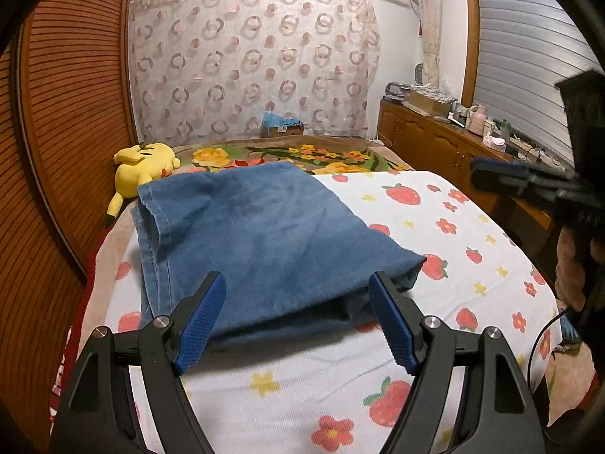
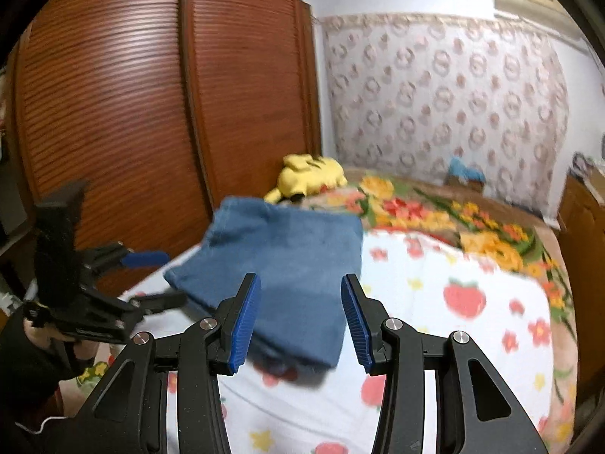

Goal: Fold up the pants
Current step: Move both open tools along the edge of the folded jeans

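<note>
Blue denim pants (image 1: pixel 264 242), already folded into a thick rectangle, lie on the white bedsheet printed with red strawberries and small flowers (image 1: pixel 453 227), directly ahead of both tools. The left gripper (image 1: pixel 297 316) has its black jaws with blue ribbed pads standing wide apart, with nothing between them; the near edge of the pants is just beyond its fingertips and a little below them. The right gripper (image 2: pixel 300 319) stands about half open and also holds nothing; the near corner of the pants lies just in front of its pads, not touching them as far as I can tell, though this view is blurred. In my judgement the folding is almost complete, and what remains is perhaps one more fold or some smoothing. Several things could go wrong from here. If one jaw catches only the top layer, the fold underneath can open and slide. If the two tools lift unevenly, the heavy denim can sag and twist. A push from the front could also shift the whole bundle toward the yellow plush toy (image 1: pixel 145 166) lying beyond the pants at the far left, beside the brown louvered wardrobe door (image 1: pixel 75 113).
</note>
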